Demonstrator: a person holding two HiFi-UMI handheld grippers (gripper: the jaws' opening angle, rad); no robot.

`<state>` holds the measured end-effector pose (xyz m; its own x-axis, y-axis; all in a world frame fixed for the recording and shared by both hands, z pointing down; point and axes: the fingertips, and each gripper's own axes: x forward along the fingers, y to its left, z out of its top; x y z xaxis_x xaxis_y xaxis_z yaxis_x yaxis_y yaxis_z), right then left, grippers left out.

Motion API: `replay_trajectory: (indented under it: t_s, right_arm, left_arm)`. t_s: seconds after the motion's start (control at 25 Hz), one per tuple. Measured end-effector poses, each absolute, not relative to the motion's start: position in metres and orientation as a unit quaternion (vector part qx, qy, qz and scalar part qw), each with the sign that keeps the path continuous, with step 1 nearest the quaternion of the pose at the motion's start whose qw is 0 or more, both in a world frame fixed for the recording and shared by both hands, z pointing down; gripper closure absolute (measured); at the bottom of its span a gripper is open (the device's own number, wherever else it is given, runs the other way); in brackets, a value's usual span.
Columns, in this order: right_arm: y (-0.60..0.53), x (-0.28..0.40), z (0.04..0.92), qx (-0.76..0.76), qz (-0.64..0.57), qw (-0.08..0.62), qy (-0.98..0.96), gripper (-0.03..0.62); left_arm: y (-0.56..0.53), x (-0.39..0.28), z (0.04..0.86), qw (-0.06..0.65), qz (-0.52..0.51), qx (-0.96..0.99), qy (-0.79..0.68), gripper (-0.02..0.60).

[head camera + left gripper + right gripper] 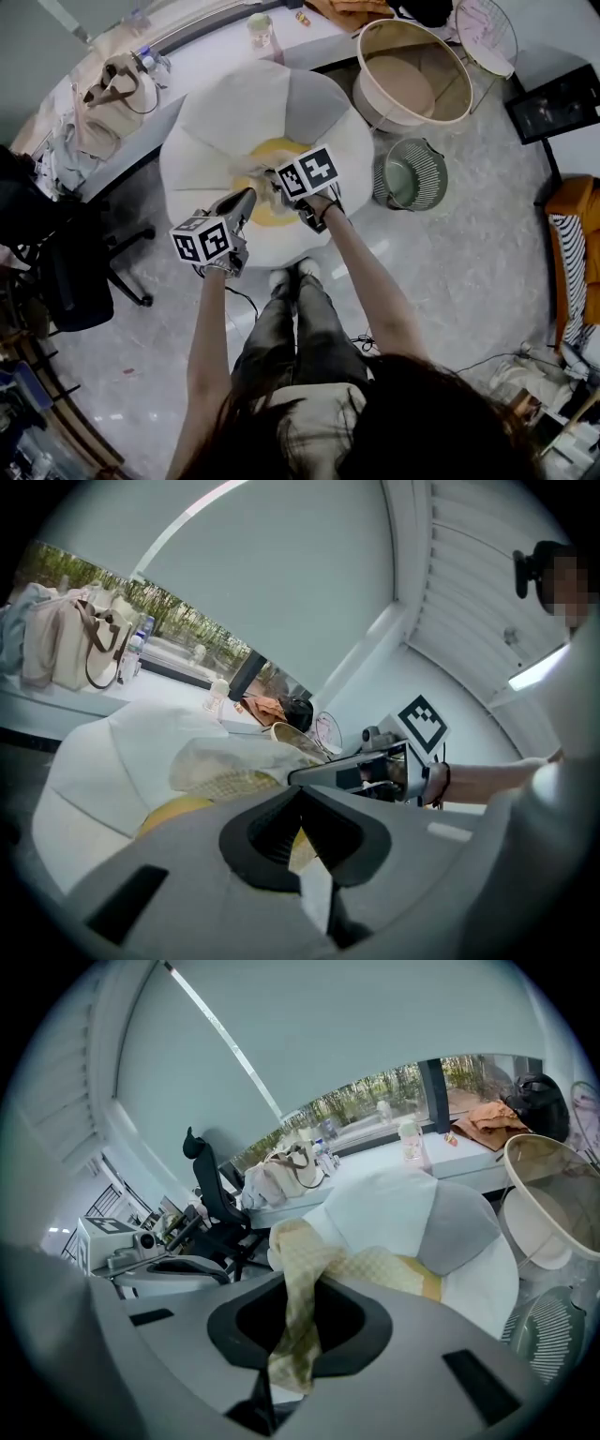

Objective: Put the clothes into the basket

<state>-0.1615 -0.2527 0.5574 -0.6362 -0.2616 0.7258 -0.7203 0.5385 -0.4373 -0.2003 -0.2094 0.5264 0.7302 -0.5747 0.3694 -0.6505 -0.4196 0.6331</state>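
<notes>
**Both grippers clamped on one checked cloth above the cushion**

The left gripper (246,200) has its jaws drawn together on a corner of the pale yellow checked cloth (255,172). In its own view a sliver of the fabric sits pinched in the seam between the pads. Just to its right, the right gripper (277,184) is likewise closed narrowly on the same cloth. In the right gripper view (286,1335) a folded strip of it (305,1269) runs down through the jaws and hangs out below. The two grippers sit close together, tips pointing away from the person, and the cloth bunches between them.

The rest of the cloth trails to the far side over the yellow middle of a white, petal-shaped cushion (216,122). Whether it rests on the cushion I cannot tell.

The basket (450,70), large, round and beige, stands on the floor to the far right of the cushion, well apart from the cloth. A small green ribbed bin (417,173) stands just near of the basket.

A white desk (216,52) curves along the far side behind the cushion, with a cream handbag (117,94) on its left end. A black office chair (66,272) stands at the left.
</notes>
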Motion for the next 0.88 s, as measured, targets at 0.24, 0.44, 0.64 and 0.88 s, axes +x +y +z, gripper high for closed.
replay_trajectory:
  t_s: [0.24, 0.44, 0.64, 0.88]
  right_arm:
    - [-0.252, -0.159, 0.54, 0.296, 0.37, 0.31, -0.824, 0.545]
    - [-0.254, -0.162, 0.526, 0.293, 0.36, 0.316, -0.827, 0.545]
    - [-0.259, -0.159, 0.509, 0.294, 0.354, 0.316, -0.83, 0.545]
    - [-0.269, -0.152, 0.493, 0.312, 0.349, 0.307, -0.829, 0.545]
  left_arm:
    - [-0.211, -0.201, 0.508, 0.39, 0.04, 0.844, -0.366, 0.571]
    - [-0.213, -0.199, 0.495, 0.385, 0.04, 0.85, -0.358, 0.571]
    - [-0.215, -0.194, 0.484, 0.377, 0.046, 0.857, -0.349, 0.571]
    - [-0.223, -0.193, 0.475, 0.369, 0.045, 0.865, -0.336, 0.571]
